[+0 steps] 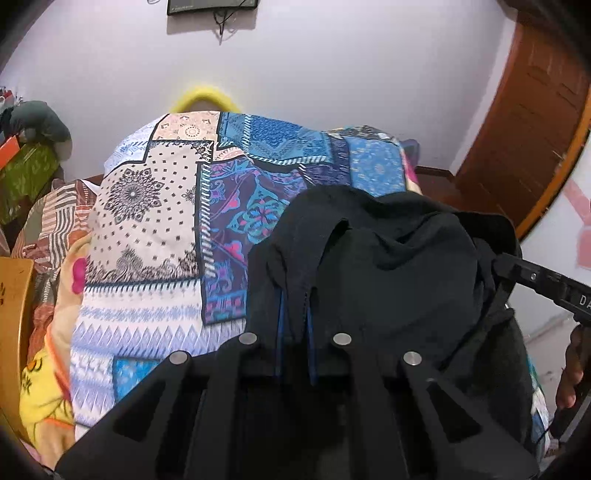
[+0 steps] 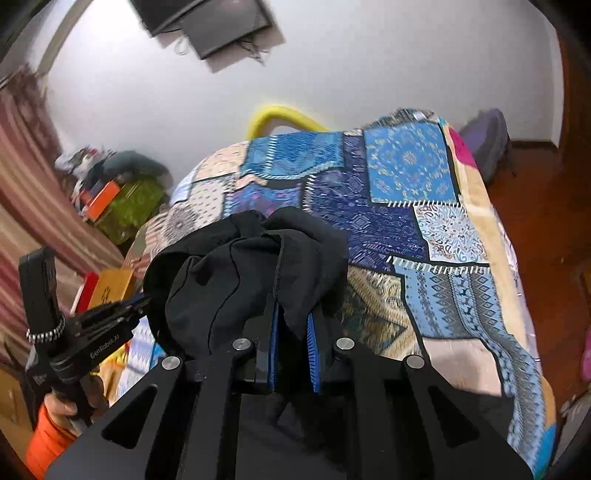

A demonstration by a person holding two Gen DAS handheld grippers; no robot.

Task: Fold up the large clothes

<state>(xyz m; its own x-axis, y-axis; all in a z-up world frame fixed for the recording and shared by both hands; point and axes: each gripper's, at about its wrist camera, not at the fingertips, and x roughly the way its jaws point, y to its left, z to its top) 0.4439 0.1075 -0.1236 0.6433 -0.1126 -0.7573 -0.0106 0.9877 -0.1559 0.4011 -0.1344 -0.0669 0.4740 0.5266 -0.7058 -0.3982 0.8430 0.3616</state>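
A: So, where is the black garment [image 1: 388, 251] at this moment?

B: It hangs bunched between both grippers, lifted above the bed [image 2: 461, 258], which carries a patchwork bedspread [image 1: 155, 206] in blue, cream and purple blocks.

A: And the left gripper [image 1: 294, 306]?

B: Its jaws are nearly together with a fold of the black cloth pinched between the blue pads [image 1: 281, 332]; the fabric drapes over the fingertips and hides them.

A: The right gripper [image 2: 291, 321]?

B: Much the same. A tongue of the black garment drops between its blue pads [image 2: 312, 354], with a narrow gap showing lower down, and the rest of the cloth mounds over the left finger. From the left wrist view, the right gripper's body pokes out from the garment's right edge, so the two grippers sit close beside each other.

A: What surrounds them?

B: A pale wall [image 1: 332, 74] with a dark screen [image 2: 207, 26] mounted high, a yellow curved bar [image 2: 280, 114] behind the bed's far end, a wooden door [image 1: 535, 129] to the right, and a green box [image 2: 133, 203] among clutter on the left. The far clutter is too blurred to name
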